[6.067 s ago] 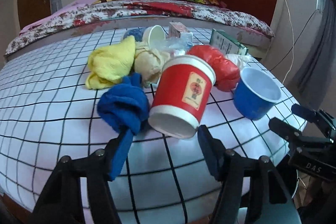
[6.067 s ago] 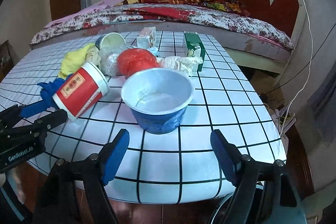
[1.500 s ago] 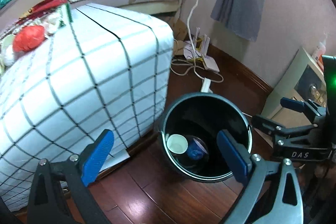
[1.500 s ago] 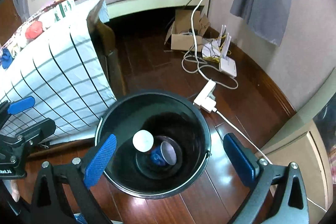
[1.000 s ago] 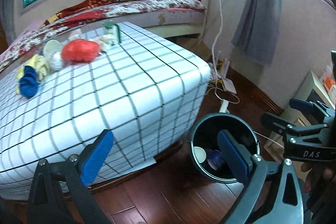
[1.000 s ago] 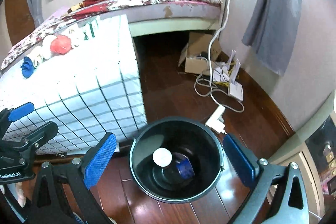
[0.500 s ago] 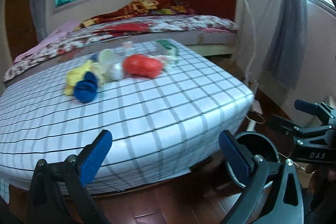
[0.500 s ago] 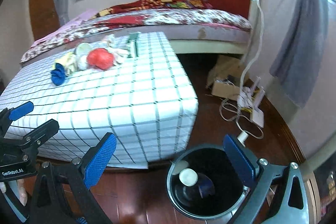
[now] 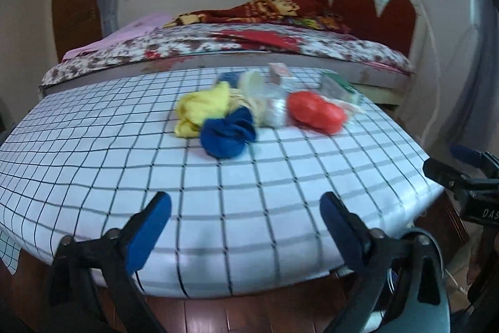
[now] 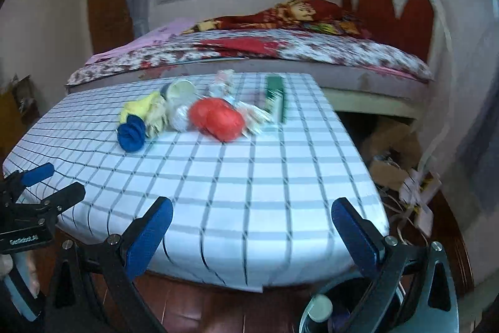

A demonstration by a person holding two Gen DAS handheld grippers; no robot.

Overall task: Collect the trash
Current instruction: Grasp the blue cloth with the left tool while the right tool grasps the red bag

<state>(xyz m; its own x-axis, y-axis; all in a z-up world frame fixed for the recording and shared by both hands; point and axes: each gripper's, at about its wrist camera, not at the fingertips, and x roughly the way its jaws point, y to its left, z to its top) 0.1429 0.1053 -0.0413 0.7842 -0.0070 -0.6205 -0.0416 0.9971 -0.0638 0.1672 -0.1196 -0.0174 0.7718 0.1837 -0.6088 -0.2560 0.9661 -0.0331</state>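
Trash: partly collected. Nearest, black round bin (image 10: 315, 320) on the wooden floor at lower right of the right wrist view, holding a white-bottomed cup (image 10: 318, 308) and something blue beside it; contents otherwise hidden. Left tongs (image 9: 244, 227) spread wide, nothing between the blue pads. Right tongs (image 10: 252, 234) likewise spread and empty. Both hang off the near edge of the white black-gridded tabletop (image 9: 249, 186), well apart from the remaining pile.

Remaining, mid-tabletop: crumpled blue cloth wad (image 9: 227, 134) nearest, touching a yellow crumpled wad (image 9: 202, 110) behind it; clear plastic wrap (image 9: 274, 111); red crumpled bag (image 9: 315, 112). Farther: white-rimmed cup lying on its side (image 10: 181, 89), small pale carton (image 9: 278, 72), green-and-white box (image 10: 275, 97).

Judgement: early stage; most items left. Bed behind.
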